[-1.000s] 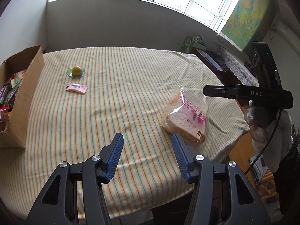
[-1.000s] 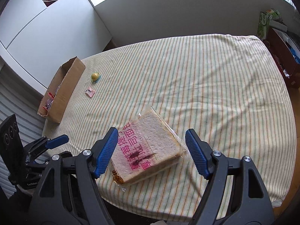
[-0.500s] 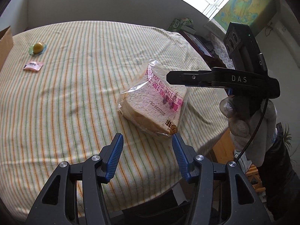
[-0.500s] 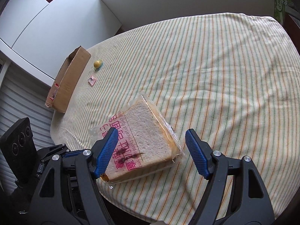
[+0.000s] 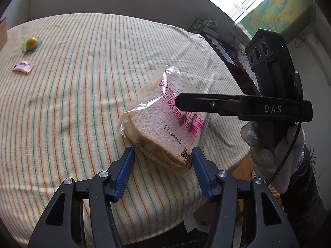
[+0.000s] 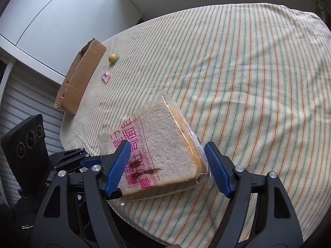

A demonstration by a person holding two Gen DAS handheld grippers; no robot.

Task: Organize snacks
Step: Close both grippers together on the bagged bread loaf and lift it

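A clear bag of sliced toast bread with pink print (image 5: 165, 122) (image 6: 163, 155) lies near the front edge of the striped table. My left gripper (image 5: 163, 159) is open, its blue fingers at either side of the bag's near corner. My right gripper (image 6: 167, 159) is open, low over the bag, one finger on each side; it shows side-on in the left wrist view (image 5: 206, 103). A cardboard box (image 6: 80, 76) with snacks stands at the far left edge. A yellow round sweet (image 5: 31, 43) and a pink packet (image 5: 23, 66) lie near it.
The striped tablecloth (image 6: 248, 72) covers a round table whose edge drops off just in front of both grippers. A green box (image 5: 201, 23) and a side cabinet stand beyond the far right. A white wall lies behind the cardboard box.
Both grippers have moved in on the bread bag, which now sits between each pair of fingers. The bag has not moved on the cloth. Both stay open.
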